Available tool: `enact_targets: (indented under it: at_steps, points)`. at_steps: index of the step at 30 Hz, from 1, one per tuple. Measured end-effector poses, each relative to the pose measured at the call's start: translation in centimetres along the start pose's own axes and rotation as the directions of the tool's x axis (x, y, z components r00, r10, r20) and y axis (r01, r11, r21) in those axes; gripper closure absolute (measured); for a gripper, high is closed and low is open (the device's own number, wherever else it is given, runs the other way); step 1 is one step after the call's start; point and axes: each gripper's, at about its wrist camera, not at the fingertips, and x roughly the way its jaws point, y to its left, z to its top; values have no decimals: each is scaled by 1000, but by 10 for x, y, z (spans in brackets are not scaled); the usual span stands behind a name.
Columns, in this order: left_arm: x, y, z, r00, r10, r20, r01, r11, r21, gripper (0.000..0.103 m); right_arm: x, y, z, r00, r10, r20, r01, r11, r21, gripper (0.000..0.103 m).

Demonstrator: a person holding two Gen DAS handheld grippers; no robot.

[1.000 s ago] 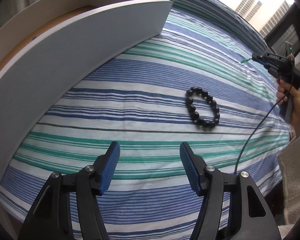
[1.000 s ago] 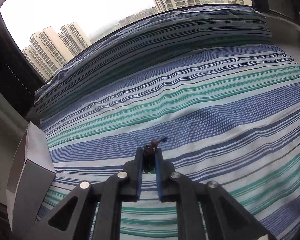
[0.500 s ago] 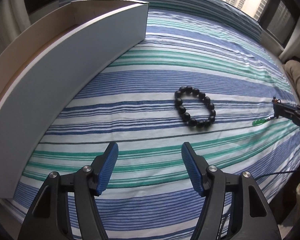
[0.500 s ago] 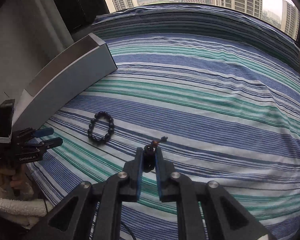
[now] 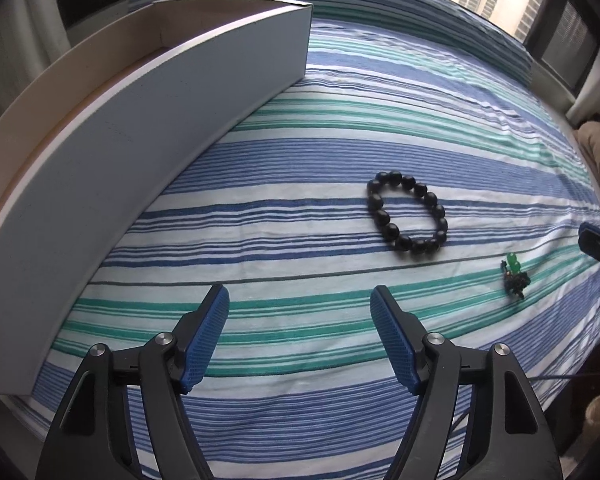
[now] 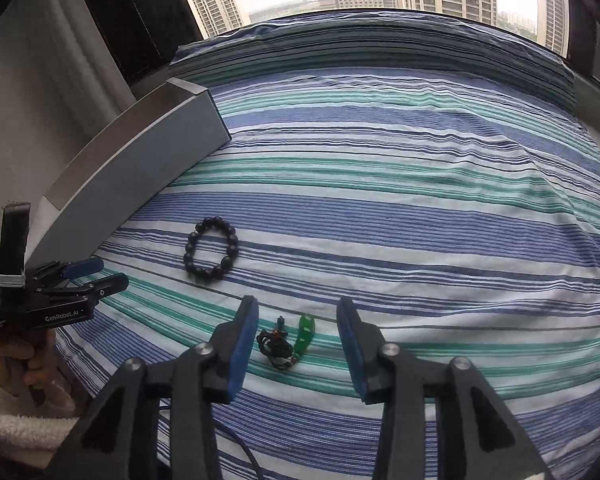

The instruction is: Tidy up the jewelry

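Looking down my right gripper (image 6: 296,336), I see its blue pads spread wide and empty, with the pendant (image 6: 305,333) lying on the sheet (image 6: 380,208) in the gap between them, touching neither. It is a small green drop joined to a tangle of dark cord with a reddish bead. The bracelet (image 6: 211,249), a loop of glossy black beads, lies flat on the stripes further ahead and to the left, near the long grey box (image 6: 140,168).

My left gripper (image 5: 300,340) is also wide open and holds nothing; the bracelet (image 5: 407,213) sits ahead of it, slightly right, well clear of the pads.

The right view shows the left gripper (image 6: 96,280) from the side in a hand (image 6: 16,364), at the sheet's edge. The left view shows the pendant (image 5: 514,276) only small and far right, but looks into the box (image 5: 148,120), open on top with a pale inside wall. Its floor I can't make out.
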Motion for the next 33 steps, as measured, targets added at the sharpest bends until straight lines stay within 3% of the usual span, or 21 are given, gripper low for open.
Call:
enact_targets:
  at_steps: [5, 6, 8, 9, 11, 13, 17, 18, 19, 20, 27, 33]
  points:
    - [26, -26, 27, 993, -122, -2, 122, 992, -8, 29, -19, -22, -17, 995, -98, 9, 98, 995, 13, 60]
    - [35, -37, 33, 992, -129, -8, 129, 992, 9, 29, -17, -23, -20, 996, -93, 2, 93, 996, 6, 60]
    - [53, -56, 41, 997, -73, -25, 74, 996, 50, 36, -8, -20, -27, 998, -49, -27, 49, 999, -7, 60]
    - [59, -63, 42, 999, -40, -31, 42, 997, 66, 48, -2, -16, -30, 999, -22, -42, 21, 1000, -20, 60]
    - [62, -72, 42, 1000, 8, 5, -9, 995, 96, 61, 14, -3, -33, 998, 9, -67, -14, 998, -67, 59]
    - [62, -75, 40, 1000, 13, 22, -15, 994, 106, 91, 34, 9, -35, 994, 32, -101, -41, 995, -93, 57]
    - [55, -64, 38, 999, -52, 11, 51, 995, 81, 94, 67, 31, -34, 995, 22, -98, -37, 988, -149, 57]
    - [51, -59, 37, 997, -77, 8, 76, 995, 70, 94, 73, 36, -35, 995, 11, -102, -29, 984, -175, 62]
    - [45, -54, 36, 995, -99, 8, 99, 993, 63, 94, 75, 39, -35, 995, -3, -98, -16, 982, -189, 75]
    - [37, -49, 35, 992, -122, 11, 121, 991, 59, 94, 74, 39, -34, 995, -15, -94, -3, 982, -188, 95]
    - [-64, -12, 43, 967, -226, 114, 221, 974, 54, 94, 18, 46, 7, 987, 155, -36, -158, 982, -103, 95]
    - [-158, 67, 68, 961, -139, 239, 152, 988, -35, 94, -18, 127, 92, 947, 321, 10, -309, 919, -244, 95]
